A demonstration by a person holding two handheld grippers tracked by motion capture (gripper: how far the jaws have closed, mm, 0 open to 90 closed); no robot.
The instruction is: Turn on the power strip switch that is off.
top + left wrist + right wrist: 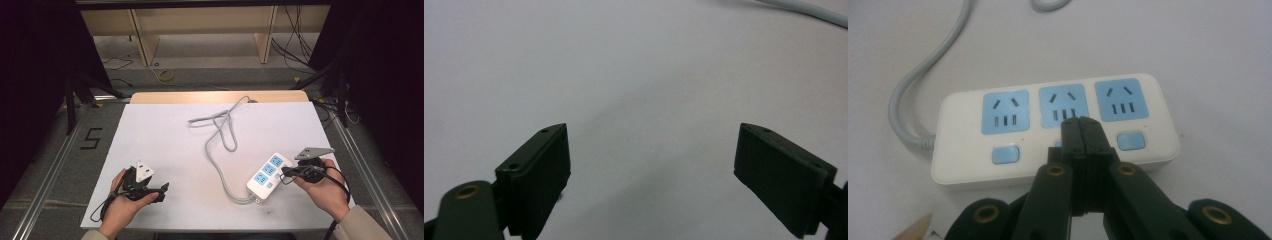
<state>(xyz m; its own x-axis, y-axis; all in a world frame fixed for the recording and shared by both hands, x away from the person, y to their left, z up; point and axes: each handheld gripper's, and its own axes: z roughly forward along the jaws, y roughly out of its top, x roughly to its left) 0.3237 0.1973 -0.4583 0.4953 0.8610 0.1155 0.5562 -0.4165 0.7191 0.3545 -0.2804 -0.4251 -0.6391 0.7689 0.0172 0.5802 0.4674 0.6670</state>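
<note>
So, two grippers and one power strip were counted on the white table (pixel 165 140). The left gripper (pixel 162 191) was held low over the near left of the sheet, its body gripped from below by the left hand (pixel 122 202), jaws pointed across the table. Its jaws were spread wide with nothing but bare sheet between them, and one grey cable (pixel 809 9) could be seen far ahead of the right jaw. The power strip (pixel 1055 127) was laid flat right under the tips of the right gripper (pixel 1081 125): three blue sockets and three blue switches were counted, the middle switch being covered by the jaws. Those jaws were pressed fully together, nothing clamped. The right hand (pixel 325 187) was angled inward toward the strip.
</note>
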